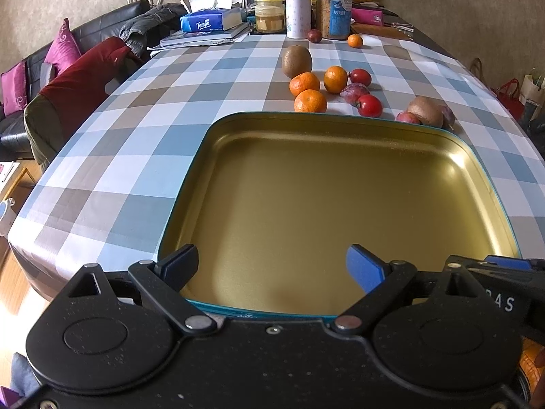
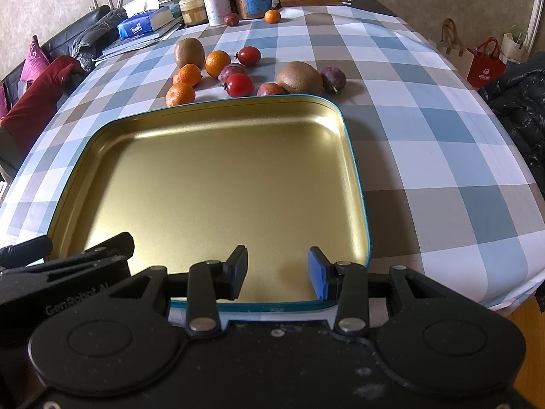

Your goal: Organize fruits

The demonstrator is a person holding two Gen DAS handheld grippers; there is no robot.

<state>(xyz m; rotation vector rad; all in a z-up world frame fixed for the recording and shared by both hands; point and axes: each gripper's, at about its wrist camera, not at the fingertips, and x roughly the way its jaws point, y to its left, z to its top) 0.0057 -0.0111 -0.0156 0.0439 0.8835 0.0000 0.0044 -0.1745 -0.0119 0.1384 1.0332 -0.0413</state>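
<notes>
An empty gold tin tray with a teal rim (image 1: 453, 143) (image 2: 354, 156) lies on the checked tablecloth. Behind it lie loose fruits: several tangerines (image 1: 310, 101) (image 2: 180, 94), two kiwis (image 1: 297, 61) (image 2: 299, 77), red tomatoes (image 1: 370, 105) (image 2: 240, 85) and purple plums (image 1: 354, 92) (image 2: 333, 77). A lone tangerine (image 1: 355, 40) (image 2: 272, 16) and plum (image 1: 314, 35) (image 2: 231, 19) lie farther back. My left gripper (image 1: 272, 267) is open and empty over the tray's near edge. My right gripper (image 2: 276, 272) is open and empty over the same edge, beside the left one.
Jars, a white bottle (image 1: 298, 6), a tissue pack (image 1: 201, 22) and books crowd the table's far end. A sofa with cushions (image 1: 64, 78) stands to the left. Shopping bags (image 2: 483, 64) stand on the floor to the right. The table edge runs just below the grippers.
</notes>
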